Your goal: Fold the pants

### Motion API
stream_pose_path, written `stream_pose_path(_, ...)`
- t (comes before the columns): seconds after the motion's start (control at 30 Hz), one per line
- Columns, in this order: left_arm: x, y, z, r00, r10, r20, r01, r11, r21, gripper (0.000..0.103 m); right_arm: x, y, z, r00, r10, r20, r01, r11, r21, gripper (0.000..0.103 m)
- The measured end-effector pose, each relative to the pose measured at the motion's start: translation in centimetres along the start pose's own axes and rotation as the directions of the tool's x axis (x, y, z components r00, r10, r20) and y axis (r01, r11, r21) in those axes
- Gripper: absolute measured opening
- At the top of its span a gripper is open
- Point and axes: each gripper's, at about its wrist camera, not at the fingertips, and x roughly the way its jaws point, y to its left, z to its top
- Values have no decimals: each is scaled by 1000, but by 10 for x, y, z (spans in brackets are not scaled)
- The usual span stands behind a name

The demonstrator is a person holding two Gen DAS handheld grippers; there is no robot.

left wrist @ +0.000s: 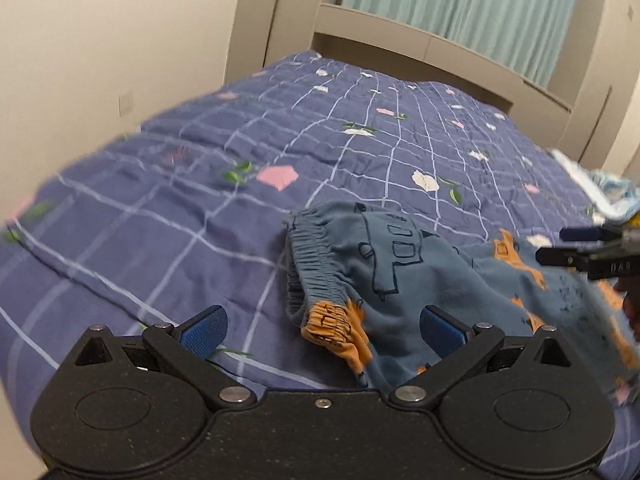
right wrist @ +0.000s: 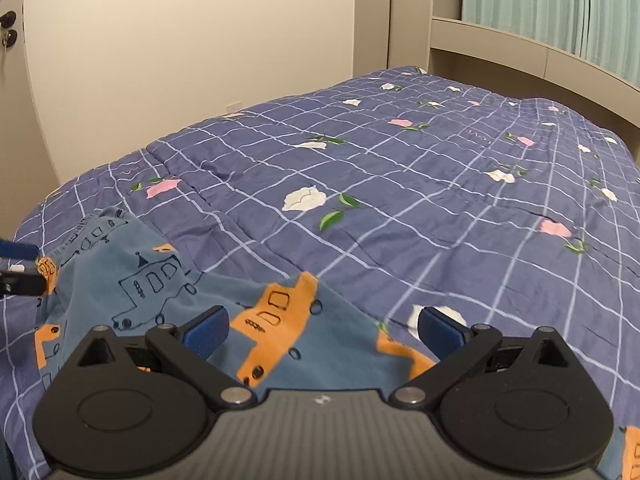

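Observation:
Blue pants (left wrist: 420, 280) printed with orange and outlined trucks lie crumpled on the near edge of the bed. Their gathered elastic waistband (left wrist: 316, 264) faces left in the left wrist view. My left gripper (left wrist: 322, 330) hovers open just over the waistband end, with nothing between its blue pads. In the right wrist view the same pants (right wrist: 224, 304) spread below my right gripper (right wrist: 324, 330), which is open and holds nothing. The right gripper's fingers (left wrist: 580, 246) show at the right edge of the left wrist view. The left gripper's fingertip (right wrist: 18, 250) shows at the left edge of the right wrist view.
The bed carries a purple quilt (right wrist: 400, 184) with a white grid and flower prints. A beige headboard (left wrist: 440, 52) and green curtain (left wrist: 480, 4) stand behind it. A beige wall (right wrist: 180, 60) runs on the left. Light-patterned fabric (left wrist: 616, 196) lies at the bed's far right.

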Motion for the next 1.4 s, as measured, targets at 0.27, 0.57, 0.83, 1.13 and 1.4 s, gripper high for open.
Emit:
stream_pose_path(0.27,13,29,-5,986,-162,46,169,954,-248,76,18,4,3,1000,-17,-12,17,1000,22,103)
stream_pose_path(0.57,8,32,1,984,-169,61,179,948,-264,18,37,2,9,1000,15,-22,-14,997,74,87)
stream_pose_path(0.83,-44,11,22,984,-140,108,157,974,-165,16,42,15,17,999,8,-43,-9,1000,-23,8)
stream_pose_path(1.13,-17,21,4,999,-52,-6,50,983,-176,18,43,19,13,1000,-5,-22,4,1000,-27,37)
stream_pose_path(1.4,-8,26,-3,999,-16,-34,10,983,-181,30,45,47,11,999,33,-1,-33,993,-112,77)
